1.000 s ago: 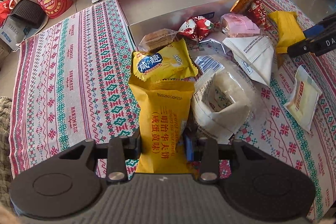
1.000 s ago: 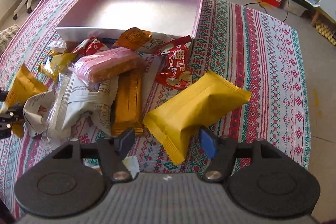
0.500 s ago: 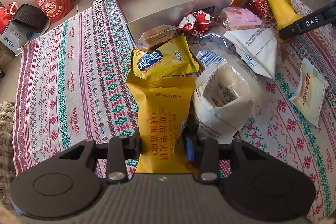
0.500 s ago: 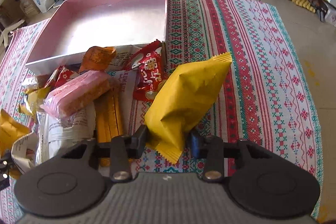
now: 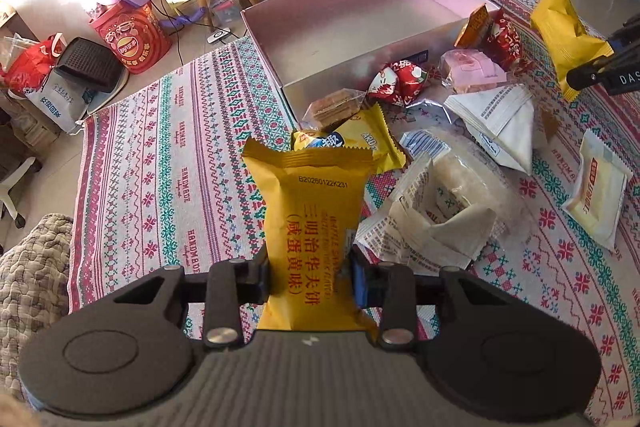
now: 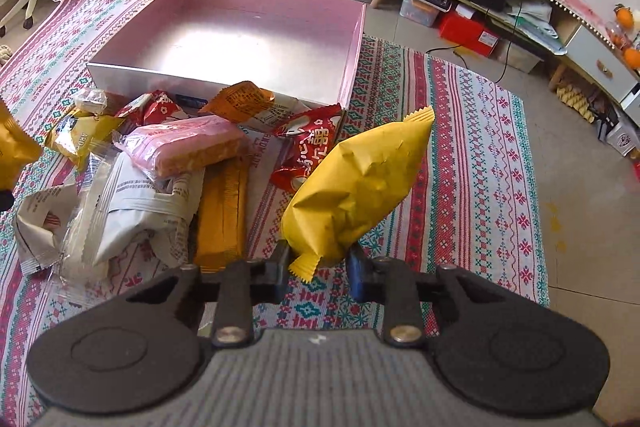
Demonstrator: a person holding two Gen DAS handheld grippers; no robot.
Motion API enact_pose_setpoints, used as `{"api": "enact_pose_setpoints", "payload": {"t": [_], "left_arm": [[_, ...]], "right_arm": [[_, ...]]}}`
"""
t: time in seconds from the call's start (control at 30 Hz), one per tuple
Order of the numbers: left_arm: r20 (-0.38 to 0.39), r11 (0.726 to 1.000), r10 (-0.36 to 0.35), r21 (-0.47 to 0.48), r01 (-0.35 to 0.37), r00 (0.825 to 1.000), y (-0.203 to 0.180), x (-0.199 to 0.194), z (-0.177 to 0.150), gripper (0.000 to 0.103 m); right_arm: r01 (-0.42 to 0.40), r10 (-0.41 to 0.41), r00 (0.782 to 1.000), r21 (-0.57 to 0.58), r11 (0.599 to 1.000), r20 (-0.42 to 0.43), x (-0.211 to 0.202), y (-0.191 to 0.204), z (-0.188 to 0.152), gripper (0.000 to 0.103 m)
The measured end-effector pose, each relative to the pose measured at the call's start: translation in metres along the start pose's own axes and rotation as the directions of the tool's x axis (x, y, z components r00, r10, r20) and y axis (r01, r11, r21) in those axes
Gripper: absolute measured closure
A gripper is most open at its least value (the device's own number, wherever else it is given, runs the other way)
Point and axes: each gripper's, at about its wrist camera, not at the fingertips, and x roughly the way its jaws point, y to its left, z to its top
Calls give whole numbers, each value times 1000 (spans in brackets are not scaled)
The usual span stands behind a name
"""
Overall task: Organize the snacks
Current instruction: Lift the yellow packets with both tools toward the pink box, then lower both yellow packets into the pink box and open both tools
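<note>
Left tongs (image 5: 310, 277) clamp a yellow wafer packet (image 5: 310, 211) above the patterned cloth (image 5: 160, 167); right tongs (image 6: 318, 269), jaws closing, pinch a plain yellow snack packet (image 6: 356, 187) near the empty pink box (image 6: 240, 39).

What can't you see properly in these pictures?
- Left wrist view: the right gripper is cut off by the right edge, so its jaws don't show.
- Left wrist view: the yellow pack hides the blue-label pack behind it.
- Right wrist view: the wall of the pink box hides the snacks' far ends.
- Right wrist view: the gripper's body hides the cloth below it.
</note>
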Motion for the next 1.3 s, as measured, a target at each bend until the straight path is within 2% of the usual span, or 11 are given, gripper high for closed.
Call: {"api": "enact_pose_setpoints", "payload": {"t": [0.17,0.33,0.63,0.9,1.1,1.3], "left_arm": [[67,1000,19,7,-20,998,-2,-16,8,60],[126,998,44,36,-49,991,-8,-28,19,60],[195,996,61,52,-73,979,-9,-31,47,60],[242,997,61,40,-72,968,-3,-17,89,60],[261,994,81,47,-96,962,4,11,119,60],[271,995,74,39,-88,960,6,37,135,60]], "right_arm": [[0,0,999,-4,1000,49,-19,1,1,77],[-12,17,995,-58,998,101,-35,13,7,77],[-30,48,986,-117,993,157,-40,24,34,77],[-26,52,982,-145,989,180,-19,23,67,77],[-29,60,979,-159,987,194,-2,14,90,77],[-20,49,985,-171,985,168,24,14,110,77]]}}
